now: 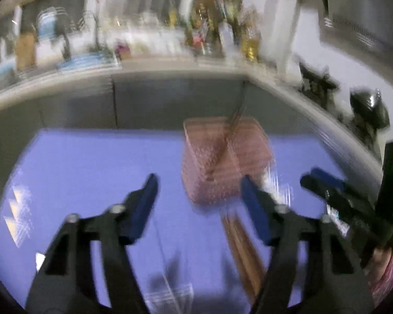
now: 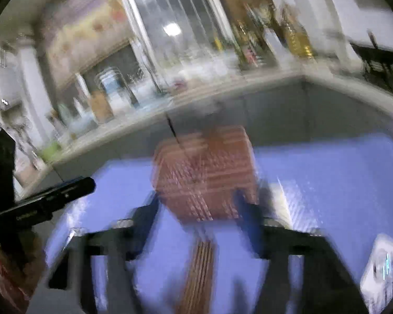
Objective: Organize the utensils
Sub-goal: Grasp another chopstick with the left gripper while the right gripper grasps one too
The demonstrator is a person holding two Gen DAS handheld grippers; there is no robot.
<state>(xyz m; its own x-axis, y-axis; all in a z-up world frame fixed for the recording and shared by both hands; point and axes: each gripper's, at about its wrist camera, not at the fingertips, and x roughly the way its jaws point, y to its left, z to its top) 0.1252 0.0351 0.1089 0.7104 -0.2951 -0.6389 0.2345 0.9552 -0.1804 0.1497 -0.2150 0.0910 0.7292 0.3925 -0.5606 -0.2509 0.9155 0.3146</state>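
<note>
The left tool [image 1: 199, 193] and right tool [image 2: 196, 204] are gaping wide, empty; approaching centre-frame chopsticks [image 1: 245, 251] squarely before the pink basket [image 1: 222, 157] seems wise.

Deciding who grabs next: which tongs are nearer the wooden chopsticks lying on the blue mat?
Too close to call. The chopsticks lie between the right tongs; they lie beside the left tongs.

A blue-topped table [image 1: 91, 162] carries a pink basket [image 1: 222, 162] and wooden chopsticks [image 1: 245, 251].
</note>
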